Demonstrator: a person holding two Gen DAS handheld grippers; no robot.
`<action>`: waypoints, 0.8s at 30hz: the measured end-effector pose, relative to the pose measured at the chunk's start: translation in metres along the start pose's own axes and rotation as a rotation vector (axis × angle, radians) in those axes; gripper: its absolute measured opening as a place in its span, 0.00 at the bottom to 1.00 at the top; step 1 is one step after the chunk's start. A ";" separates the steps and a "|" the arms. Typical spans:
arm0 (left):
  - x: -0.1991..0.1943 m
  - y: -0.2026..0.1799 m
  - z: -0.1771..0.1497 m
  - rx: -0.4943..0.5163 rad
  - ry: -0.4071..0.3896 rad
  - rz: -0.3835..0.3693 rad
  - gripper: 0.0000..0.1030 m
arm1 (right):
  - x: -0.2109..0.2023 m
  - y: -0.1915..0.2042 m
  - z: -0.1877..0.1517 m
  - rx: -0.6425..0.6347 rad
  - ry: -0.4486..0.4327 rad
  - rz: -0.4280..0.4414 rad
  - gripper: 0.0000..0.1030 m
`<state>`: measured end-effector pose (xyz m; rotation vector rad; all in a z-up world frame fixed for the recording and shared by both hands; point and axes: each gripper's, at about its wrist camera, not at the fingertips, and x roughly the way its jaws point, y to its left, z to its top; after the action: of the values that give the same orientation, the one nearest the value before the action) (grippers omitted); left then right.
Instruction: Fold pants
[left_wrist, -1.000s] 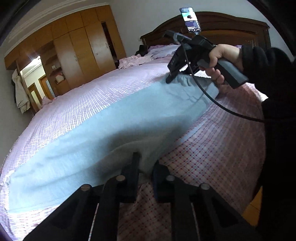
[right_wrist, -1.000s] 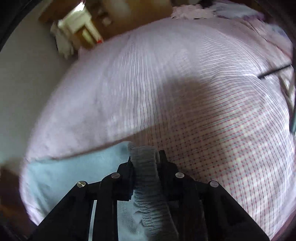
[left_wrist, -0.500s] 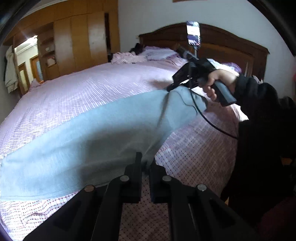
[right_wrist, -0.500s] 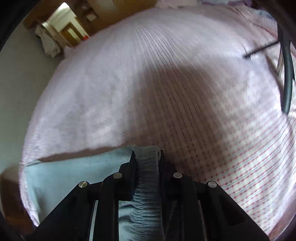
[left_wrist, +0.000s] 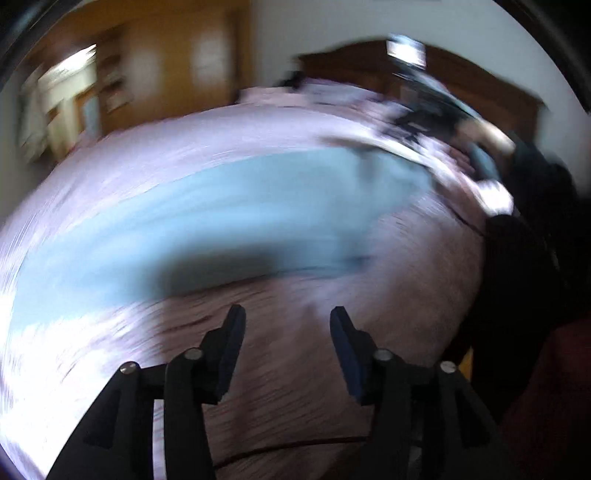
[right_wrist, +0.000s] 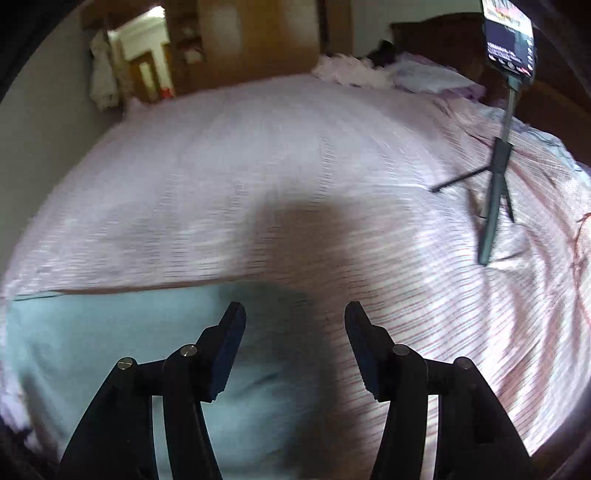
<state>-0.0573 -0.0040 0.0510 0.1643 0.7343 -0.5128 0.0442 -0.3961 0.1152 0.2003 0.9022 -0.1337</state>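
The light blue pants (left_wrist: 229, 206) lie flat in a long band across the pink checked bed (left_wrist: 295, 369). My left gripper (left_wrist: 287, 317) hovers above bare sheet just in front of the pants' near edge, its jaws opening with nothing between them. In the right wrist view the pants (right_wrist: 110, 343) fill the lower left. My right gripper (right_wrist: 293, 314) stands over their end, jaws opening and free of the cloth. The left wrist view is blurred; it shows the right gripper (left_wrist: 417, 122) far off at the pants' other end.
A phone on a small tripod (right_wrist: 498, 173) stands on the bed at the right. A dark wooden headboard (left_wrist: 480, 81), pillows (right_wrist: 424, 75) and a wooden wardrobe (right_wrist: 258, 33) lie beyond. A person's dark sleeve (left_wrist: 524, 236) fills the right side.
Both grippers were shut on the pants, the right one on the ribbed waistband. Both have now let go and opened. The pants have dropped flat onto the bed and both grippers have pulled back.
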 end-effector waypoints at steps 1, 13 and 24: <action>-0.002 0.017 0.001 -0.060 -0.006 0.023 0.49 | -0.001 0.015 -0.004 -0.015 -0.001 0.052 0.48; -0.004 0.243 -0.012 -0.700 -0.090 0.378 0.62 | 0.040 0.365 -0.015 -0.788 0.137 0.592 0.36; -0.016 0.275 -0.028 -0.866 -0.184 0.186 0.47 | 0.072 0.543 -0.048 -1.317 0.128 0.577 0.36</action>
<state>0.0534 0.2488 0.0325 -0.6102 0.6959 -0.0017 0.1598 0.1413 0.0929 -0.7672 0.8668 1.0058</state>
